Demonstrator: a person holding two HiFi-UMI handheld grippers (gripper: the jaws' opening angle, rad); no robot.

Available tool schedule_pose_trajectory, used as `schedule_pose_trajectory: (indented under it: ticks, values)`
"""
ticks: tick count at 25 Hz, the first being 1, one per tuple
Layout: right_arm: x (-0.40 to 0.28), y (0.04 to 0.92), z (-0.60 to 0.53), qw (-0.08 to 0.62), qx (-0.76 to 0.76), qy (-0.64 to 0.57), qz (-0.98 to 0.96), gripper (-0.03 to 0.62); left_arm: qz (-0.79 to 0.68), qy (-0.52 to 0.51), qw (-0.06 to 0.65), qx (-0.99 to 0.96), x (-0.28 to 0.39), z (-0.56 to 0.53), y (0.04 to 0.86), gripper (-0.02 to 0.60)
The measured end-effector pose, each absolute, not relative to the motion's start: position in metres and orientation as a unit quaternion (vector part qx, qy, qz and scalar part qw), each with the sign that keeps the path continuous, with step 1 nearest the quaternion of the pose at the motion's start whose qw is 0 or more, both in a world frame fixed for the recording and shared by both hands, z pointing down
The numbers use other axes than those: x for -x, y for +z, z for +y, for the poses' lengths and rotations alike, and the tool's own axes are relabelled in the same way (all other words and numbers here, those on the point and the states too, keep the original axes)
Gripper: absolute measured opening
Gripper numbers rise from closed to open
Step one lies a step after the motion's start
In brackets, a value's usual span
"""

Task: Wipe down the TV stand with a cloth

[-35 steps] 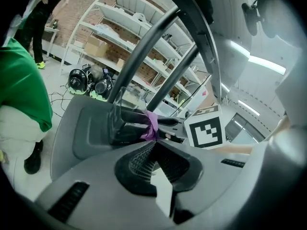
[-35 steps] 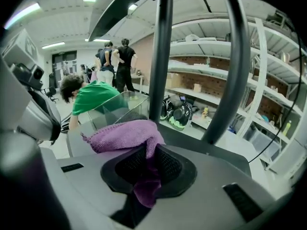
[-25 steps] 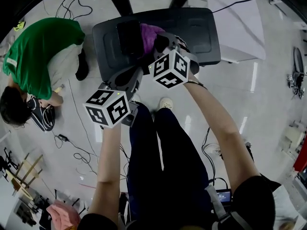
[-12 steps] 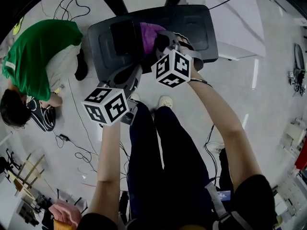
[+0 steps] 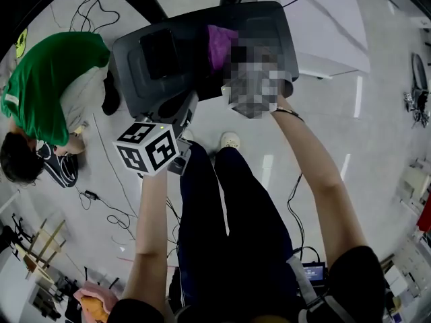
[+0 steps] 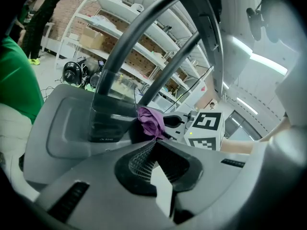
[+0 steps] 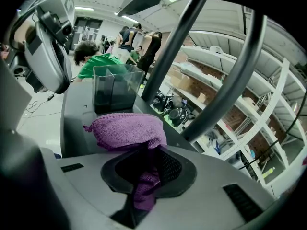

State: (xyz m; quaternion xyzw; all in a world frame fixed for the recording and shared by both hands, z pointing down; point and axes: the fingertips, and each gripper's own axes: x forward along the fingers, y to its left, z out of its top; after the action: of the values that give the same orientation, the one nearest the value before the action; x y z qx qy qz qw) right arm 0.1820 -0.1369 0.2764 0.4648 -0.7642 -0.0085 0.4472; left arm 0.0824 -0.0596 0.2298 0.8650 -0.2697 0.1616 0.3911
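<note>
The TV stand's dark grey base (image 5: 131, 73) lies at the top of the head view, with two black posts (image 7: 168, 51) rising from it. A purple cloth (image 5: 221, 42) rests on the base, bunched up (image 7: 127, 128). My right gripper (image 7: 146, 155) is shut on the cloth's near edge and holds it against the base; a mosaic patch covers it in the head view. My left gripper (image 5: 182, 110) hangs at the base's near edge, shut with nothing in it (image 6: 156, 143). From there the cloth (image 6: 151, 121) shows just ahead.
A dark box-shaped container (image 5: 160, 51) stands on the base left of the cloth (image 7: 112, 92). A person in a green shirt (image 5: 54, 79) crouches on the floor at the left among cables (image 5: 101, 200). A white panel (image 5: 323, 25) lies at the right. Shelving (image 7: 225, 95) stands behind.
The right gripper has slid the cloth to the right along the base, away from the dark container. The left gripper has hardly moved. The view has shifted a little.
</note>
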Motion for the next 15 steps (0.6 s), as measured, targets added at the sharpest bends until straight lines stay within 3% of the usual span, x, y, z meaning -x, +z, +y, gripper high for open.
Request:
schedule_pose_trajectory:
  ticks: [15]
  values:
    - [-0.266, 0.276, -0.126, 0.458, -0.513, 0.022, -0.725, 0.067, -0.259, 0.173, 0.390, -0.867, -0.109, -0.054, 0.235, 0.006]
